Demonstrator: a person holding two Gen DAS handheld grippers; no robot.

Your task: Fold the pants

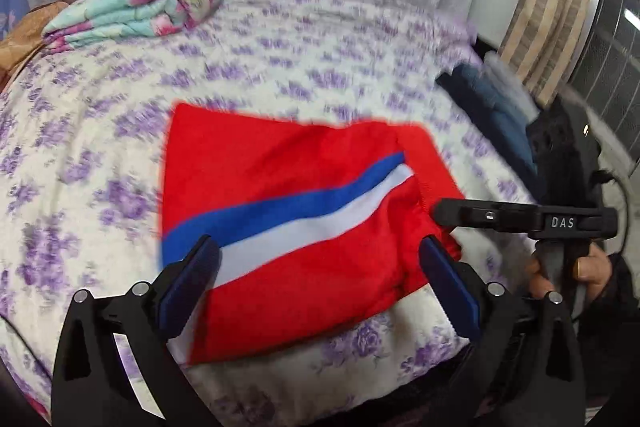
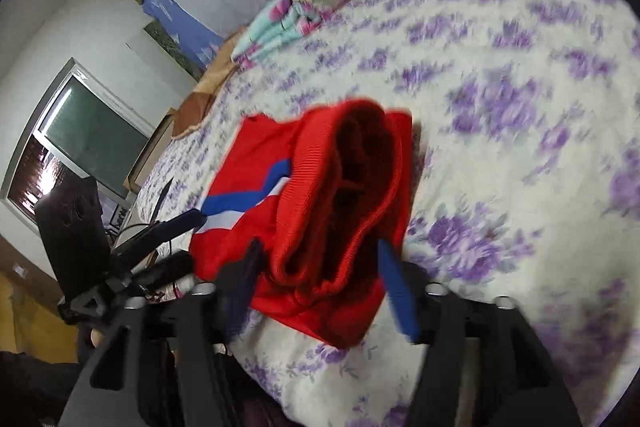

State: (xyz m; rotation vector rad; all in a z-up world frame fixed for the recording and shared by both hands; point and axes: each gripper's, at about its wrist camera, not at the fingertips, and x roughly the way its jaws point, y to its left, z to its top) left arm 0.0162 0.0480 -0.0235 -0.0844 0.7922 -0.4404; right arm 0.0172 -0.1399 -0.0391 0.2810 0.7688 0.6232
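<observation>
Jaws of both grippers stand wide apart, and neither pair presses on anything. The left gripper [image 1: 318, 261] hangs over the near edge of the red pants [image 1: 288, 211], which lie folded into a compact bundle on the bed [image 1: 120, 99]; its two blue pads straddle the bundle's blue and white stripe, spread to either side of the cloth with no grip on it. The right gripper [image 2: 320, 279] points at the ribbed waistband end of the pants [image 2: 320, 195], its pads set either side of that opening; whether either pad brushes the fabric cannot be told through the blur.

In the left wrist view, one finger of the right gripper [image 1: 520, 217] reaches in level from the right, its tip at the waistband edge of the pants, with the person's hand [image 1: 568, 271] on the handle beyond it. Relative to the pants, a folded floral blanket [image 1: 136, 7] lies well apart toward the far left of the bed, and a pile of dark clothing [image 1: 492, 111] sits near the far right edge.
</observation>
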